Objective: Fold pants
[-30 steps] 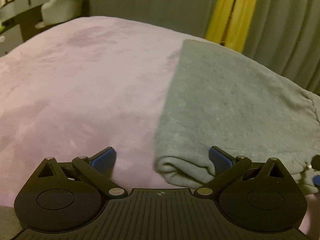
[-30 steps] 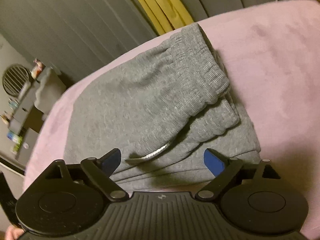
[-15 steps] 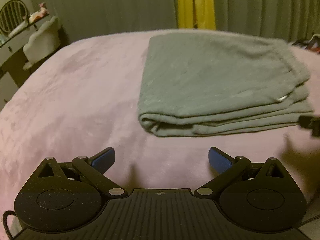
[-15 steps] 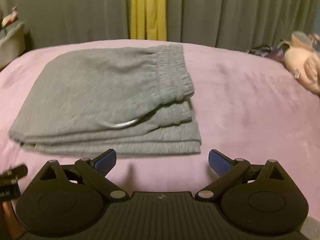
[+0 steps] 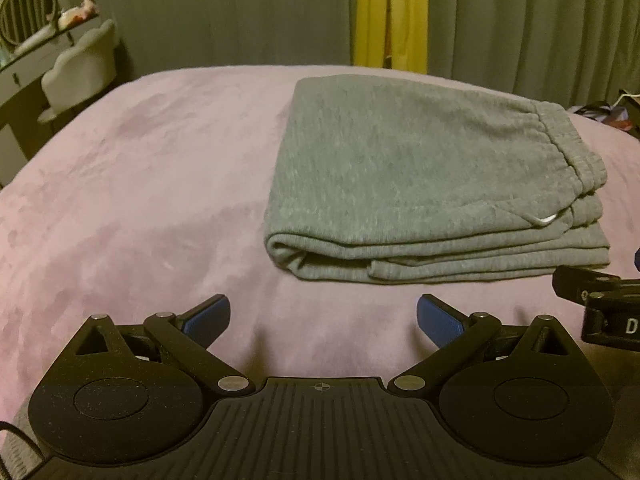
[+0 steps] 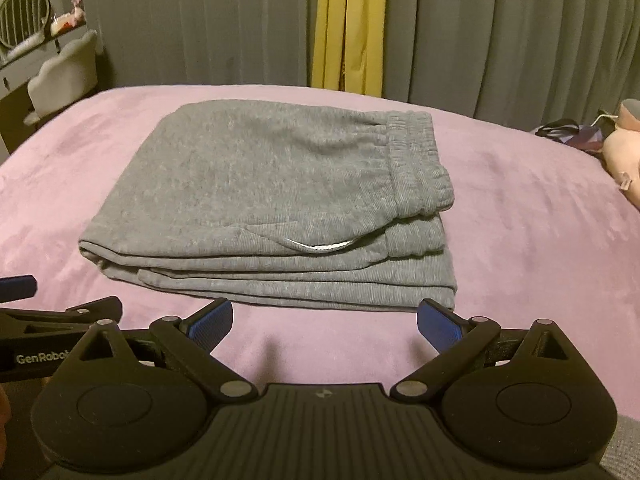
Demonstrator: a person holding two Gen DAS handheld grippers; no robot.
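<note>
Lying folded into a compact stack mid-bed: grey sweatpants (image 6: 272, 200), waistband (image 6: 416, 168) on top at right. Hovering just short of the near edge, both empty: left gripper (image 5: 323, 316) and right gripper (image 6: 325, 318), fingers spread apart. Judging the fold finished; leaving the stack undisturbed, perhaps only squaring the layered near edge on the purple blanket (image 6: 520, 240).
</note>
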